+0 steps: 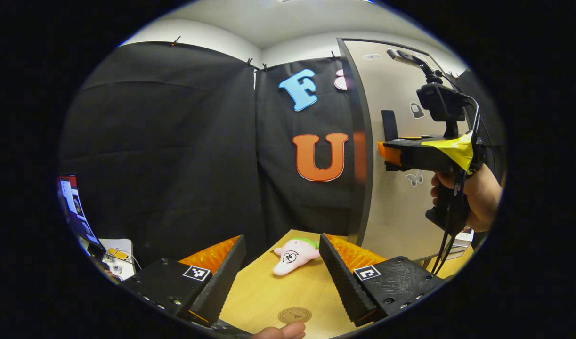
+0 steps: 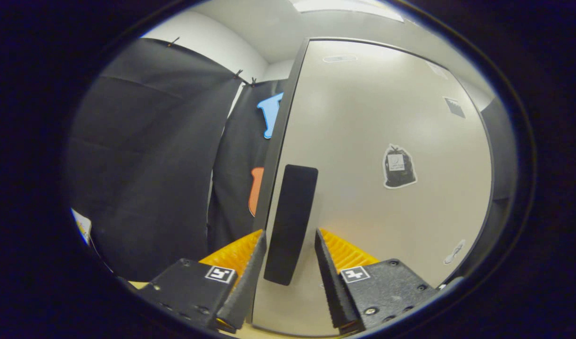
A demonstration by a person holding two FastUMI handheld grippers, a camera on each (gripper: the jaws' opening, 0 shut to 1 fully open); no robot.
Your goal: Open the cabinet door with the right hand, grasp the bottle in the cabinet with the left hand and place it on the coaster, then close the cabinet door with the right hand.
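Straddled the flat black upright door handle (image 2: 290,224) with right gripper (image 2: 290,263) fingers apart, risked slipping off if pulled before clamping; left gripper (image 1: 282,278) likewise apart.

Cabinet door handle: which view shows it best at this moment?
The right gripper view: the handle stands large and upright between the right gripper's open fingers, not yet clamped. In the left gripper view the handle is small and far off, partly behind that gripper on the cabinet door.
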